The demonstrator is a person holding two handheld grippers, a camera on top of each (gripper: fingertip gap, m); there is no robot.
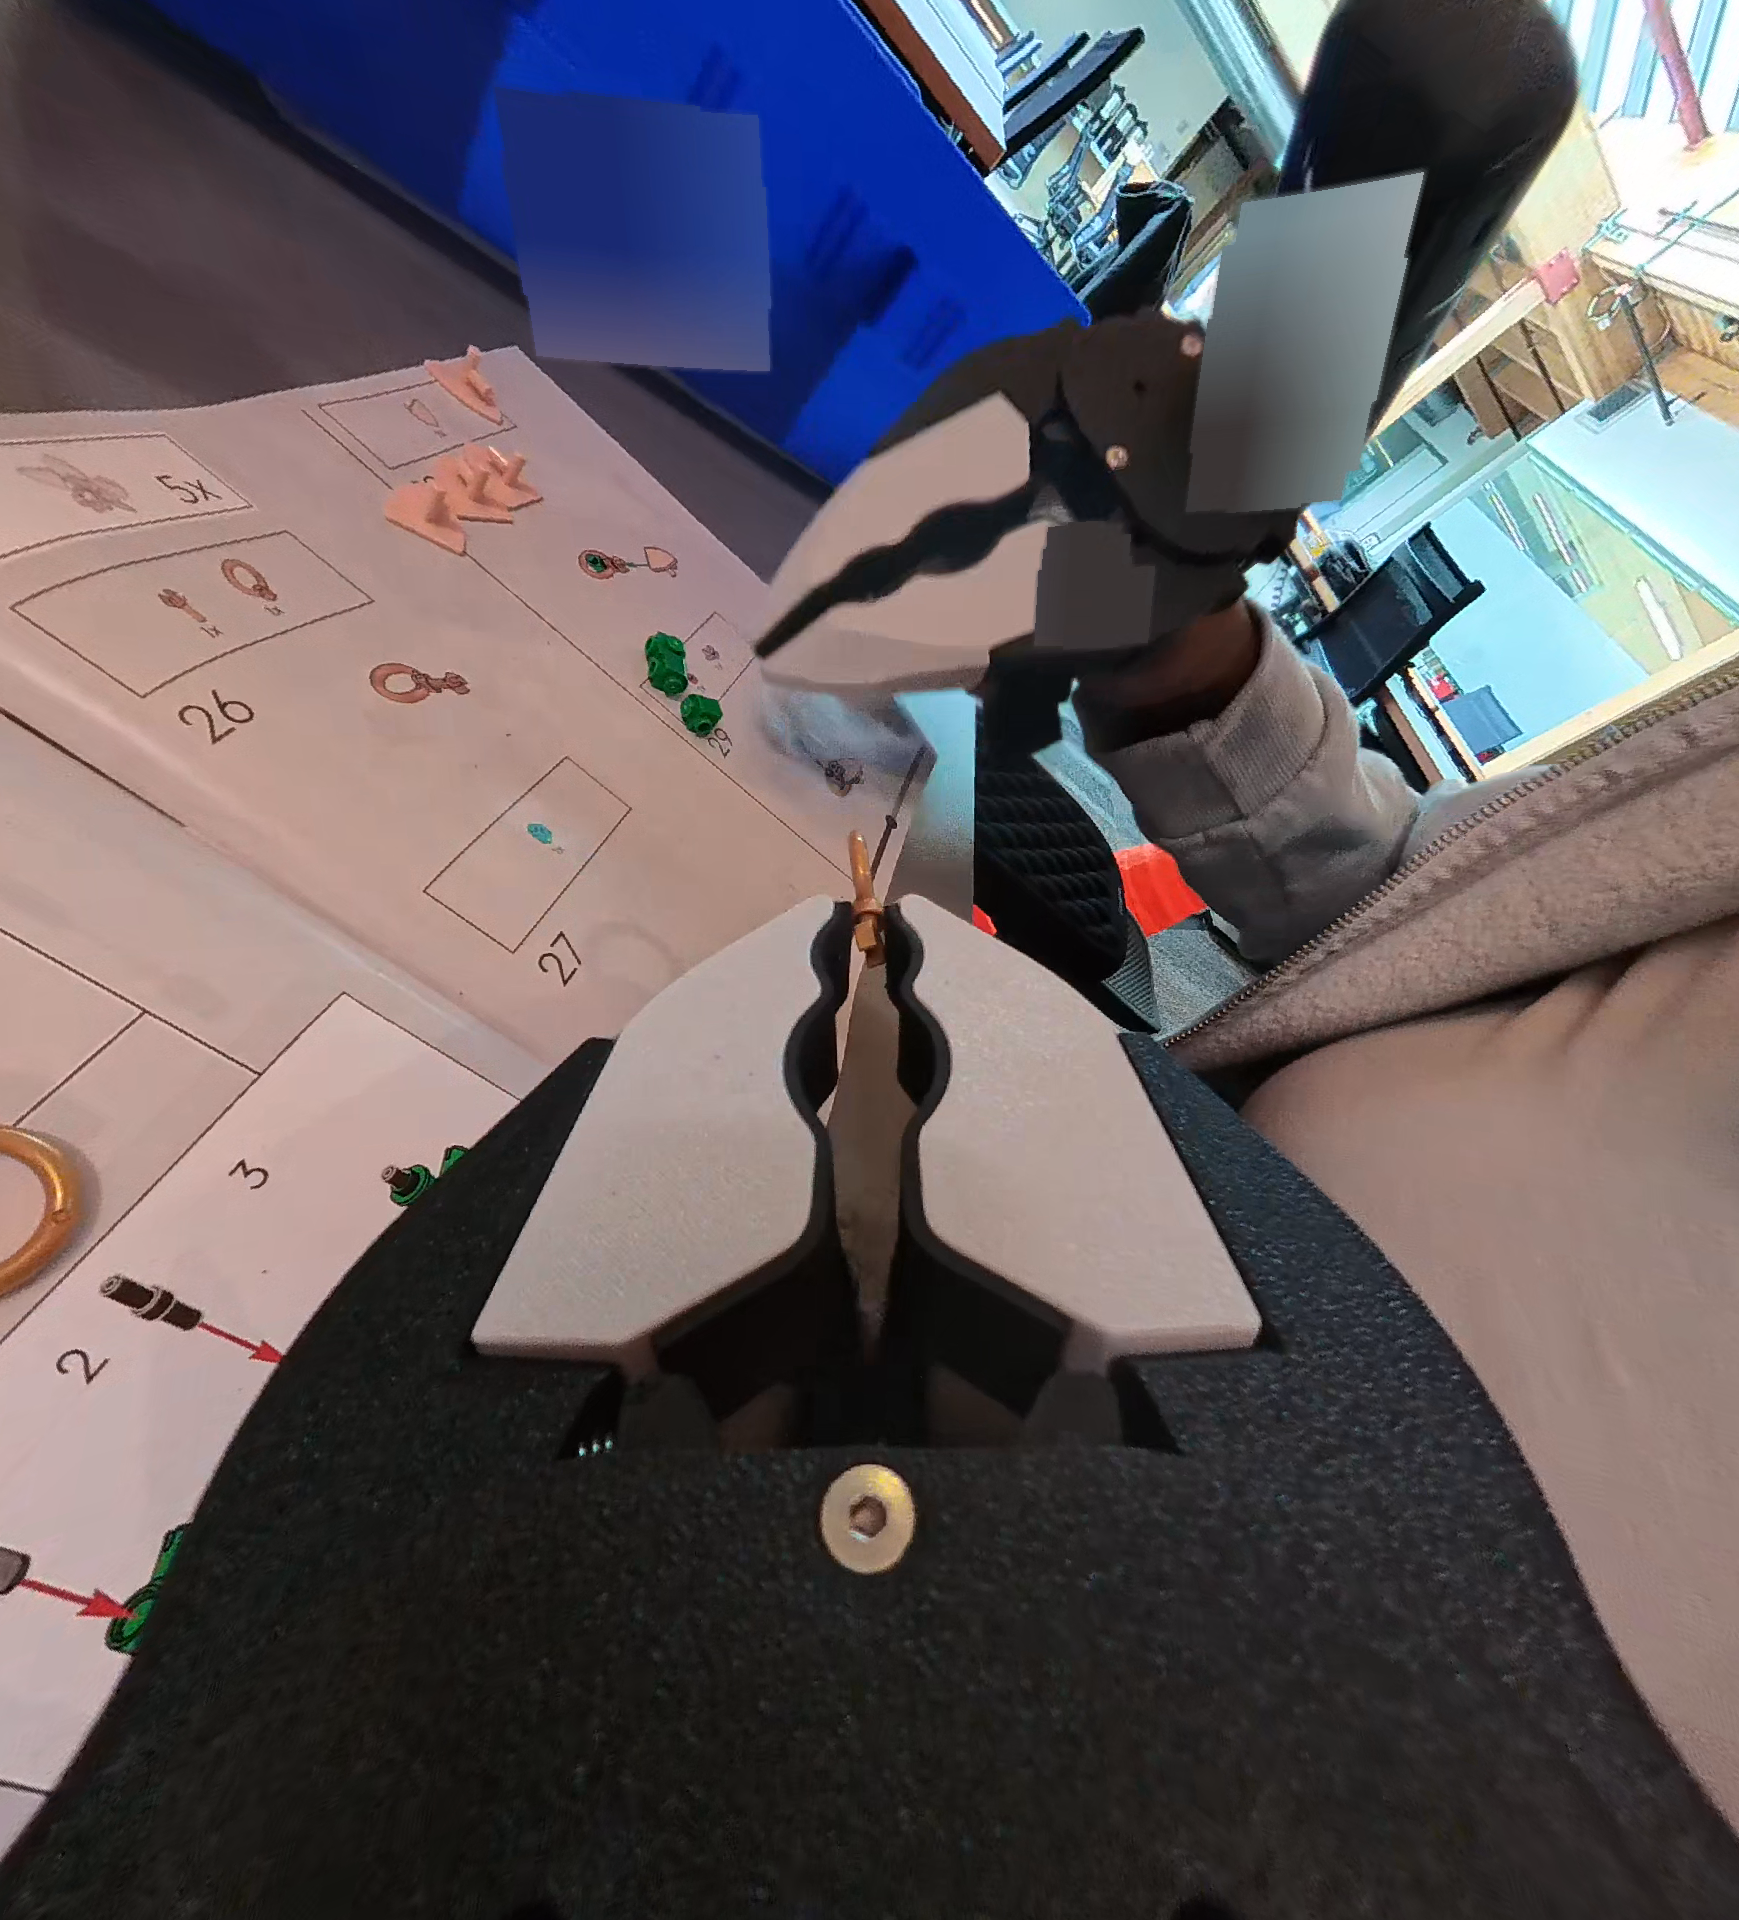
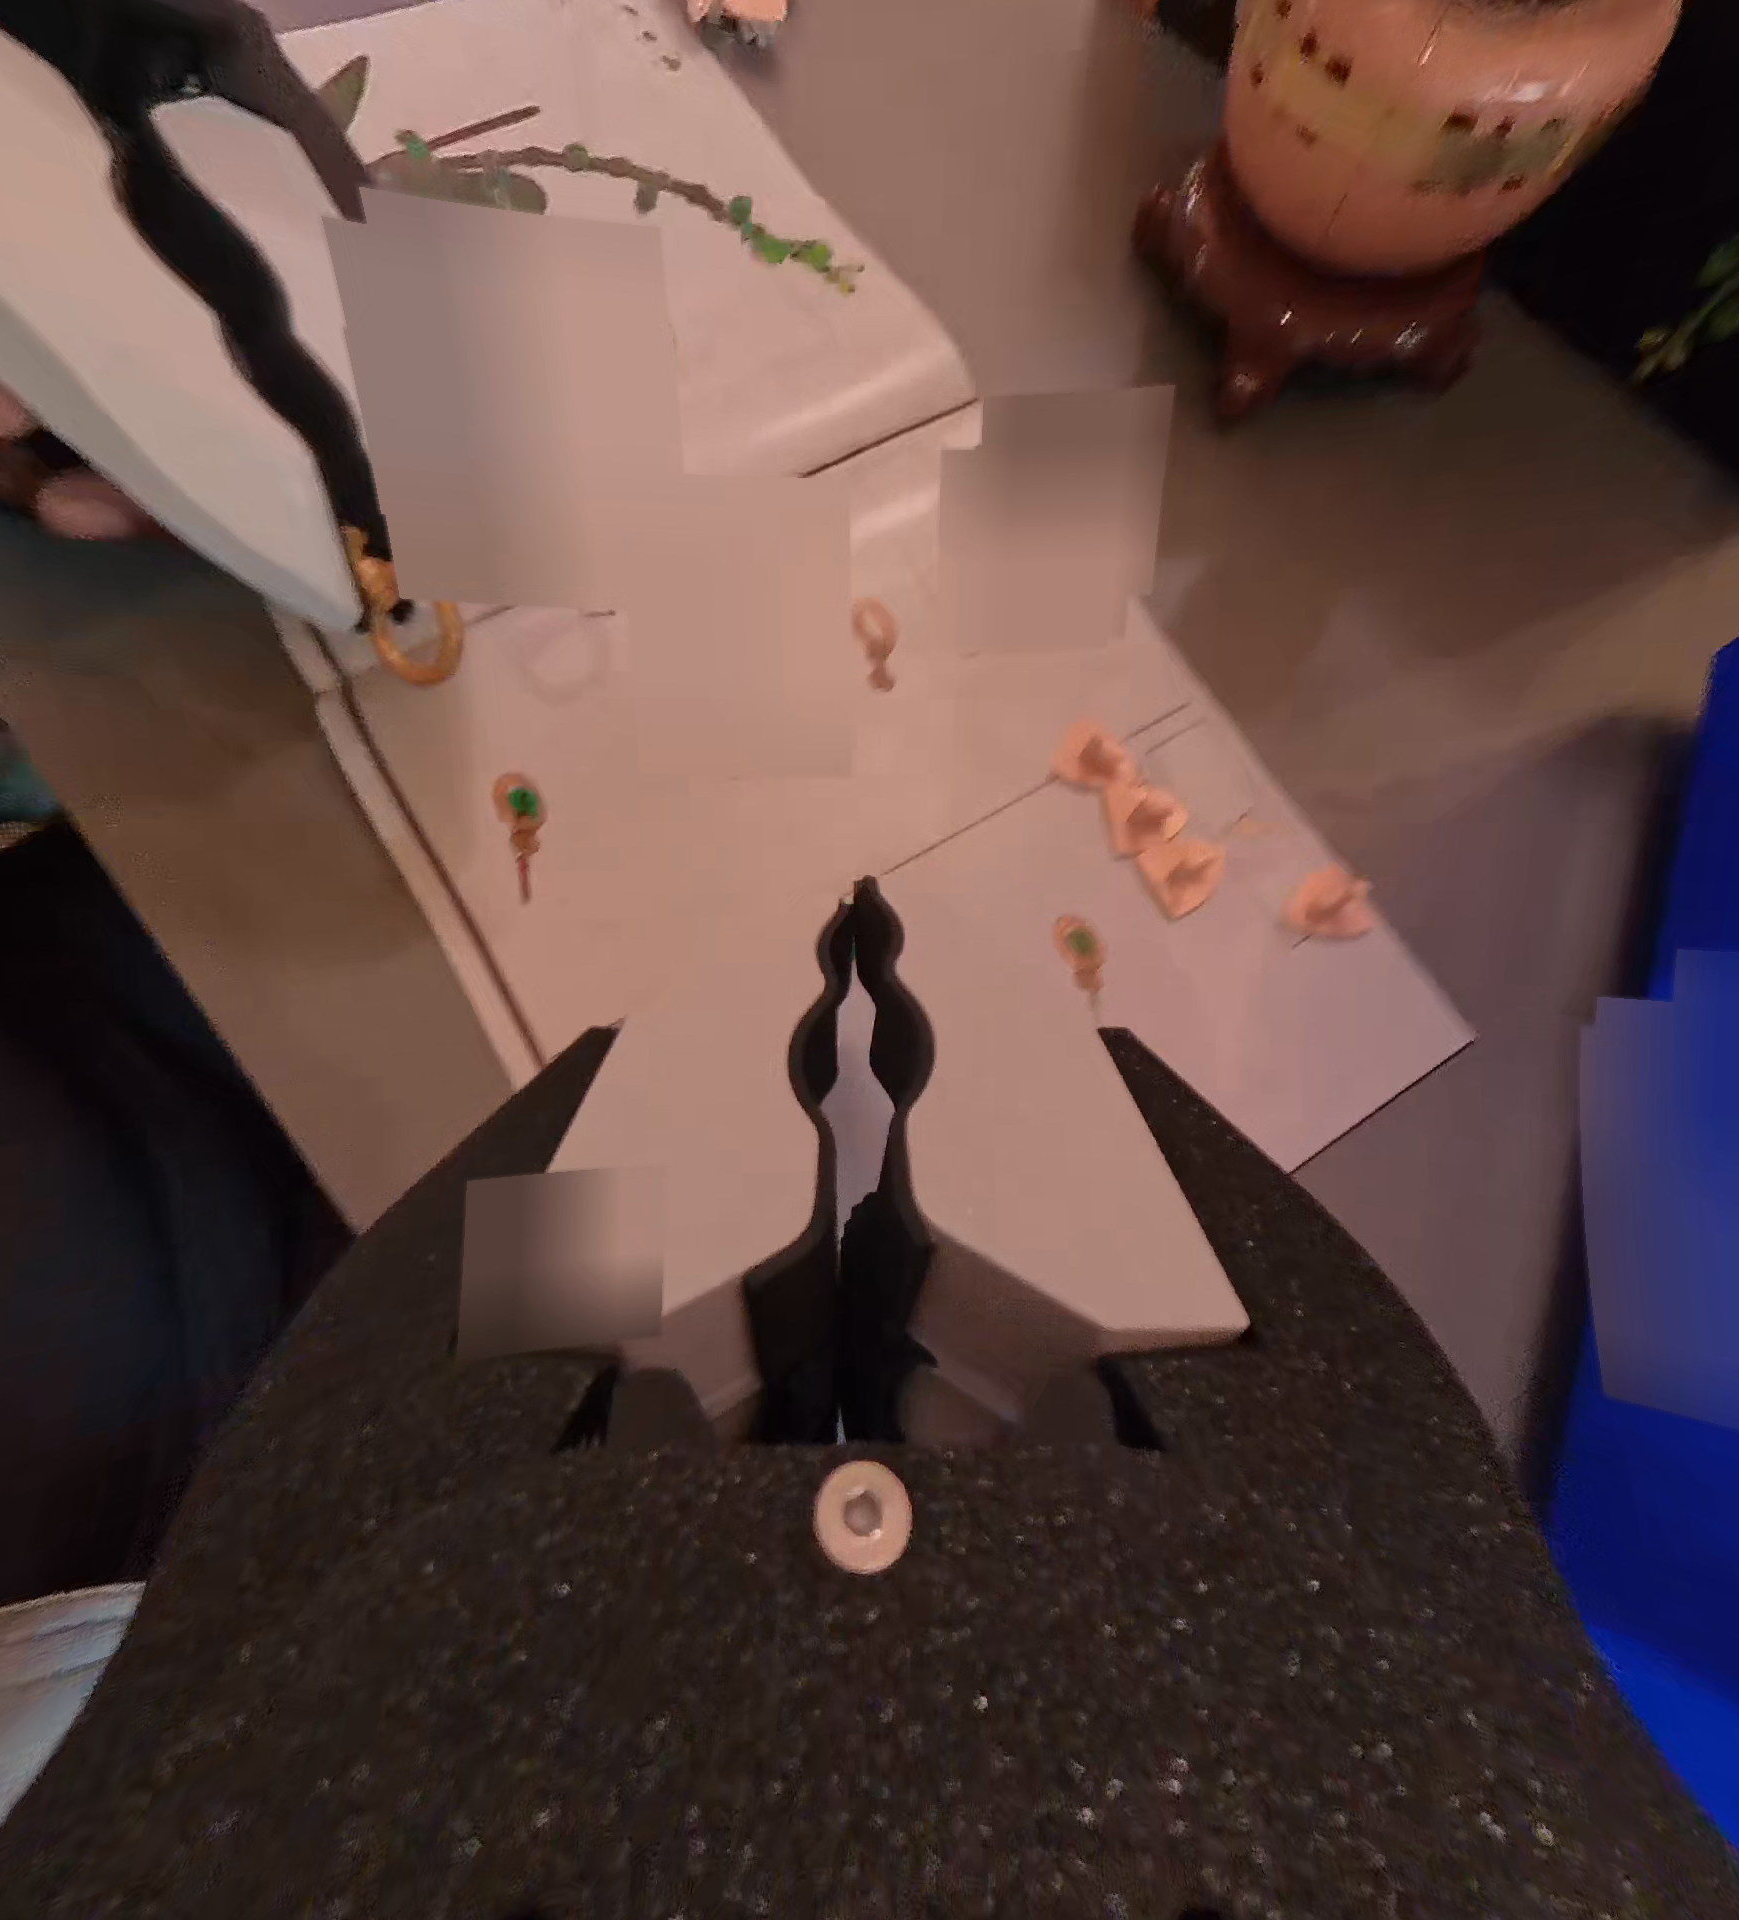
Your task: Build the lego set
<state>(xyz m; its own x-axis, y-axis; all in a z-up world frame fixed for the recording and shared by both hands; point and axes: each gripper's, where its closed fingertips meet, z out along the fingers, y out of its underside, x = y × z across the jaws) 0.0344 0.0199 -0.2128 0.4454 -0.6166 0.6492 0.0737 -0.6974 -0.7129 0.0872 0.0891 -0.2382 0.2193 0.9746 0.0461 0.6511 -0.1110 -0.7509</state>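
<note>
Left gripper [image 1: 867, 914]: pinching gold stem piece [image 1: 863, 902] at its tips.
Right gripper [image 2: 860, 896]: closed; a green fleck between the tips, too small to name.
Handling: tiny, light, stiff, slick; hold it mid-stem.

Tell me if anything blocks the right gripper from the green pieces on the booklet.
Nothing visible does. The right gripper, jaws closed, is just beside the green pieces on the booklet, with only bare page between them.

A small gold pin piece [image 1: 863, 914] sat beside pale pink wedge pieces [image 1: 465, 494], green studs [image 1: 665, 663] and a blue plastic bin [image 1: 792, 208].
</note>
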